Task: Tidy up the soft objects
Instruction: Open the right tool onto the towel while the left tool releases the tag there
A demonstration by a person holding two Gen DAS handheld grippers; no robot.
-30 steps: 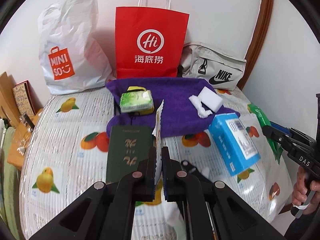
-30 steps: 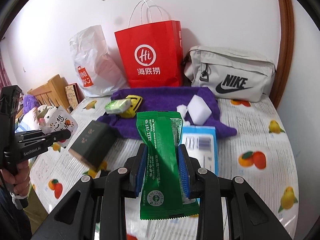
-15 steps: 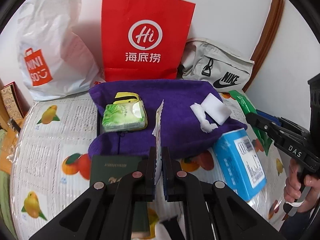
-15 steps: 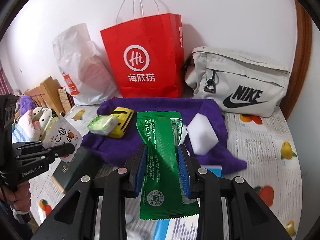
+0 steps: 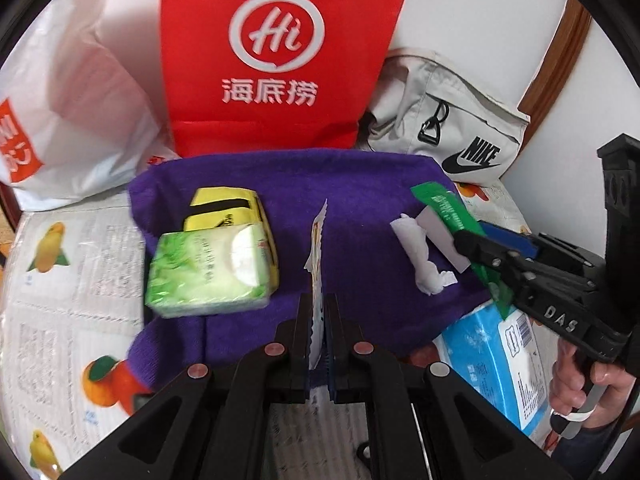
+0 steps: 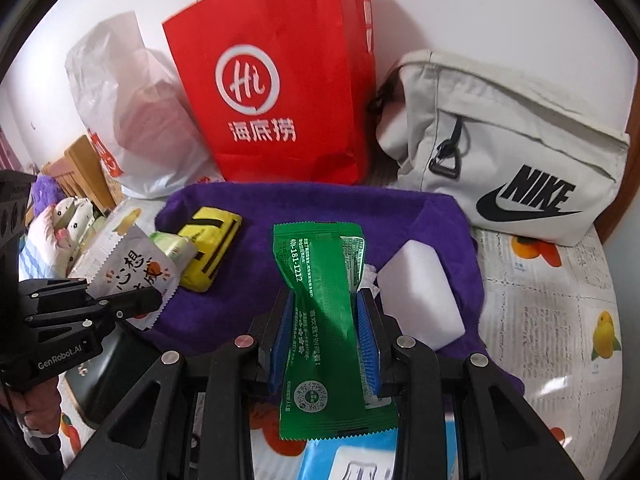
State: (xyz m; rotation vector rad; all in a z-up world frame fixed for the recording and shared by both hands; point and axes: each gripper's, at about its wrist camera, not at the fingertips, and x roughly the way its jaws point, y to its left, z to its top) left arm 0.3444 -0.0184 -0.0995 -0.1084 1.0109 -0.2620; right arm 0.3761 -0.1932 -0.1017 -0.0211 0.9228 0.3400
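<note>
Grip, left: left gripper (image 5: 318, 334) clamped fully on a thin white sachet (image 5: 317, 248), held edge-on so only its serrated rim shows in its own view; the right wrist view shows its printed face.
Grip, right: right gripper (image 6: 326, 336) partly closed, blue pads pinching the waist of a green packet (image 6: 320, 304), which crumples inward at the squeeze.
Change: compared with a second ago, both grippers have come forward and lower, from above the fruit-print tablecloth (image 5: 60, 280) to above the purple towel (image 5: 360, 200); the dark green booklet has dropped out of the left view.
Towel load: green tissue pack (image 5: 208, 270) resting on a yellow pouch (image 5: 228, 208), crumpled white tissue (image 5: 420, 256), white sponge block (image 6: 420, 296).
Beside towel: blue tissue box (image 5: 496, 360) at its near right corner.
Far: red paper bag (image 5: 280, 52), white plastic bag (image 5: 72, 92), beige sling bag (image 6: 508, 148) along the wall.
Meaning: the towel looks like the collecting spot; both packets seem ready to be set down on its bare middle.
</note>
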